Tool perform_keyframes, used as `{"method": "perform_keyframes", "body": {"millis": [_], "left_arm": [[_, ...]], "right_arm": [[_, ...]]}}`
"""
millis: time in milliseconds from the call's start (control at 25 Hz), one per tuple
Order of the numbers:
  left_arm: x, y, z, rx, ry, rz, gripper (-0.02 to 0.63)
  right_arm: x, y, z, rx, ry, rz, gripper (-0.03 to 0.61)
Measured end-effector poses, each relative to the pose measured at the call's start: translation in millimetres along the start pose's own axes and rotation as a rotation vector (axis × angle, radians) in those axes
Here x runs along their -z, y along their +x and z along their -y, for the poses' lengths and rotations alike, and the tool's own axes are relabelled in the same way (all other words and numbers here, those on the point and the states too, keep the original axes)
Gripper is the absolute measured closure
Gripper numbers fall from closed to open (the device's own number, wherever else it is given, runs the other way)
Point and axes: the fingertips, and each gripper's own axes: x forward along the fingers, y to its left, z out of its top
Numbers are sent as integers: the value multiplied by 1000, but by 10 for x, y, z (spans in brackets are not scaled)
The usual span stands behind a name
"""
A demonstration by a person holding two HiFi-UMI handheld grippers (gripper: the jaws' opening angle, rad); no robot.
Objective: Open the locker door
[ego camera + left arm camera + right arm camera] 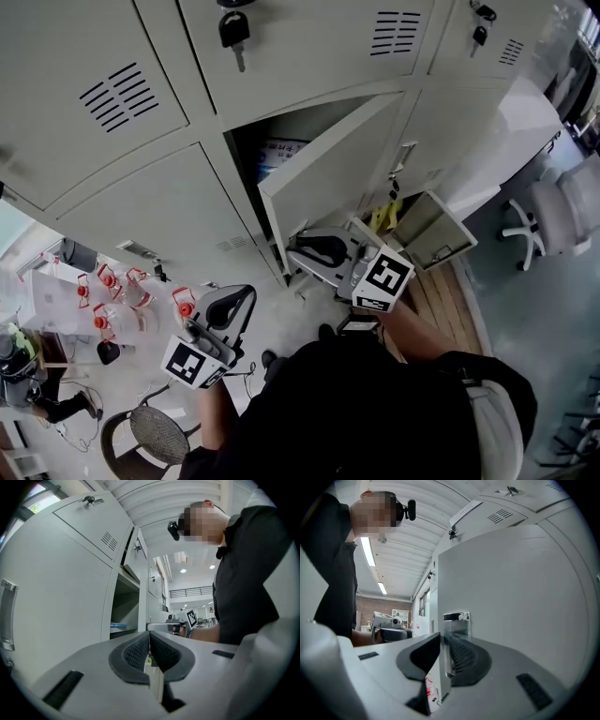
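Standing open: the pale grey sheet-metal locker door (328, 173) is swung well out from its frame, and its free edge points towards the person.
Door edge: in the right gripper view the door's flat face (515, 597) fills the right half. Its thin free edge carries a small shiny latch plate (455, 617) and runs down between the jaws.
Right gripper: the grey two-jaw right gripper (317, 251) is clenched on that free edge, with one ribbed dark pad on each face of the sheet. Its black-and-white marker cube (384, 278) sits just behind the jaws.
Compartment: the dark opening (258, 141) behind the door is exposed. A flat blue-and-white item (281, 150) lies on its shelf, and what it is cannot be made out.
Left gripper: the matching grey left gripper (230, 305) is held low at the left, well apart from the door. In its own view the jaws (149, 653) are pressed together with nothing between them.
Key: a black-headed key (233, 33) hangs from the lock of the shut door above the open one.
Person: a black top (375, 412) fills the bottom of the head view, with both forearms reaching out to the grippers.
Room: a white swivel office chair (548, 216) stands at the right, beside the end of the locker bank.
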Motion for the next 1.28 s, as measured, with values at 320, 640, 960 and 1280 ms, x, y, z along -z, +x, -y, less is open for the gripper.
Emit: {"method": "perform_keyframes", "body": {"millis": [320, 640, 960, 1280], "left_arm": [[46, 173, 264, -58, -10, 18, 597], [39, 232, 573, -29, -17, 13, 597], [-84, 62, 888, 25, 1, 11, 597], [-76, -175, 1165, 19, -38, 48, 597]], "right_arm": [[-7, -331, -149, -115, -3, 9, 506], [-15, -624, -244, -149, -21, 28, 499], [-25, -893, -318, -164, -45, 5, 495], [-52, -1126, -349, -195, -50, -13, 497]]}}
